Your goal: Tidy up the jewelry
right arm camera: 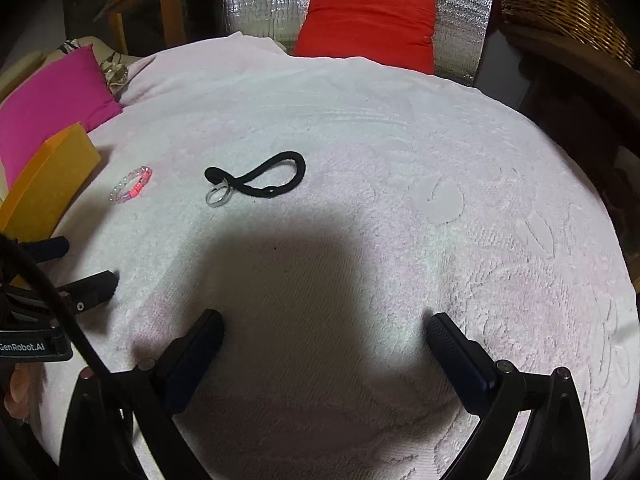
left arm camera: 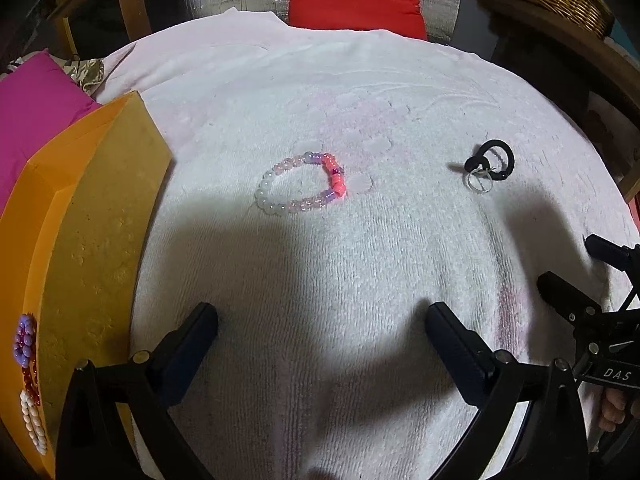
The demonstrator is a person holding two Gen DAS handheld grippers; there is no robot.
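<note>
The left tool (left arm camera: 320, 324) points steeply down at the towel-covered surface (left arm camera: 360, 92), its two fingers spread wide with nothing between them. The right tool (right arm camera: 324, 330) is held the same way just beside it, fingers equally far apart and empty; each tool shows at the edge of the other's view. Part of a hand (right arm camera: 18, 394) grips the left tool's handle, and fingers (left arm camera: 612, 410) show behind the right tool.

Ahead of the left tool lies a bead bracelet (left arm camera: 304, 182), flat on the towel as an open oval whose long axis runs left to right; its white and pale pink beads sit at the left, its coral and purple beads at the right. To the right of it, well apart, a black cord loop (right arm camera: 260, 176) lies flat in a figure-eight, long axis running left to right, with a silver ring (right arm camera: 218, 196) touching its left end.

At the left edge of the surface stands an orange box (left arm camera: 92, 208), open, with purple, red and white bead strings (left arm camera: 28, 380) inside. A pink cushion (right arm camera: 52, 96) lies behind the box, a red cushion (right arm camera: 372, 20) beyond the far edge, and a wicker basket (right arm camera: 560, 0) at the far right. Nothing lies between either tool and the jewelry.
</note>
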